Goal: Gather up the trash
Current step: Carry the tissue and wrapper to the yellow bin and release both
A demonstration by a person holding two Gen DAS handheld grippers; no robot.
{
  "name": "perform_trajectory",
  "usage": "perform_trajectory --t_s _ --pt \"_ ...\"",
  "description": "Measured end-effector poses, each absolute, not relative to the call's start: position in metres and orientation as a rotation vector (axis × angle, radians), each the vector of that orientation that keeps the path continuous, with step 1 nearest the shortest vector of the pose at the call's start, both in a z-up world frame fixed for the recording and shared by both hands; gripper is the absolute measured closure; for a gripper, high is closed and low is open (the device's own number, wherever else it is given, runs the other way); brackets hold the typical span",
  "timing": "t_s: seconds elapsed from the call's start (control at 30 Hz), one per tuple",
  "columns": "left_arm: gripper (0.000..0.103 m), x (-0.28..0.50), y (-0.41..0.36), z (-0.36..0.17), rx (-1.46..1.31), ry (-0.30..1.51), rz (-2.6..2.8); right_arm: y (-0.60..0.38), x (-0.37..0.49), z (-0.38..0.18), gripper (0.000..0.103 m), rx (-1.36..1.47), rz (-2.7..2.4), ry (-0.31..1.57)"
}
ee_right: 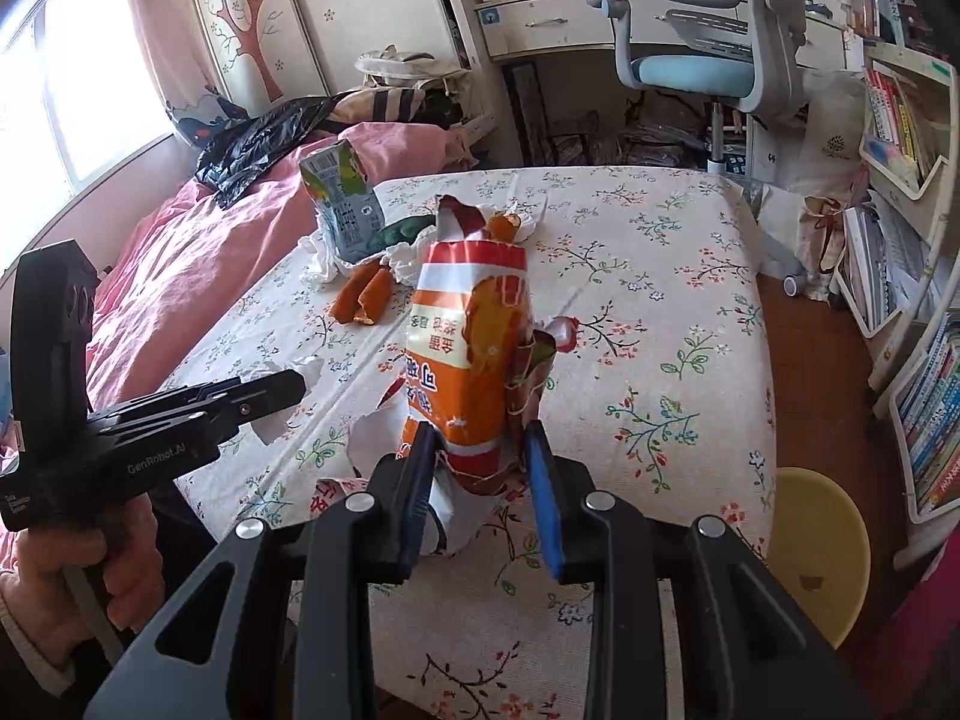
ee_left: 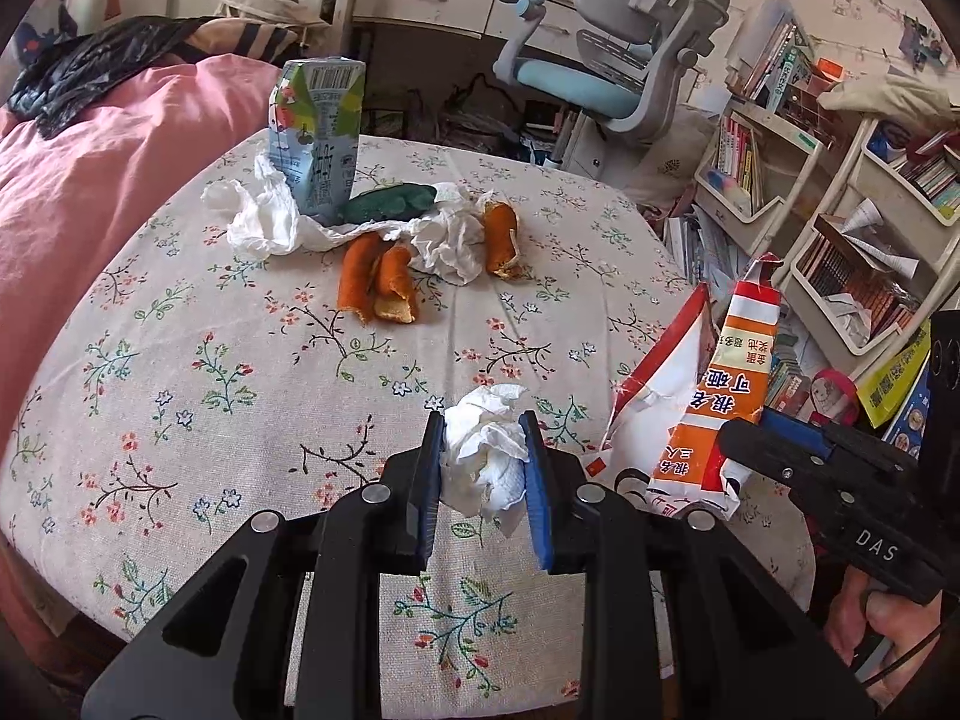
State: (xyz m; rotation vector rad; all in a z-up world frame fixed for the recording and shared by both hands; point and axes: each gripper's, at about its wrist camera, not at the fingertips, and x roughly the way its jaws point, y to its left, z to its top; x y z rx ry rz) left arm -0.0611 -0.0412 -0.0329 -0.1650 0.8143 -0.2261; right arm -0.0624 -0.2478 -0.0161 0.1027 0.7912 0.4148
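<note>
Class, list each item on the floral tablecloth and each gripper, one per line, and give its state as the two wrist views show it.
Left gripper: shut on crumpled white tissue.
Right gripper: shut on torn orange-and-white snack bag.
Blue-green drink carton: upright, top torn open.
Orange peel pieces: lying loose.
Loose white tissues: crumpled on the cloth.
Dark green wrapper: lying flat.

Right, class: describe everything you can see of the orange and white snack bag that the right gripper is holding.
The snack bag is a crinkled, glossy packet, orange with white bands, red trim and printed characters. Its top is torn open and ragged, and the white inner side shows where it has ripped. It stands roughly upright above the floral tablecloth, its lower end pinched in the right gripper, which is shut on it. Nothing else visibly touches it.
</note>
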Motion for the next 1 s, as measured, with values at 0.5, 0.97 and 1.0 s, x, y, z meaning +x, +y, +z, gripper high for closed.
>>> perform_trajectory --t_s 0.5,0.97,1.0 --pt "0.080 -0.064 -0.059 -0.023 -0.149 0.778 -0.271 -0.260 -0.070 -0.005 0.073 0.113 0.383 0.727" --pt "0.080 -0.074 -0.129 -0.002 -0.083 0.744 -0.397 -0.336 -0.097 0.009 0.074 0.113 0.178 0.637" --pt "0.080 -0.075 -0.137 -0.001 -0.077 0.744 -0.411 -0.343 -0.099 0.010 0.074 0.117 0.158 0.634"
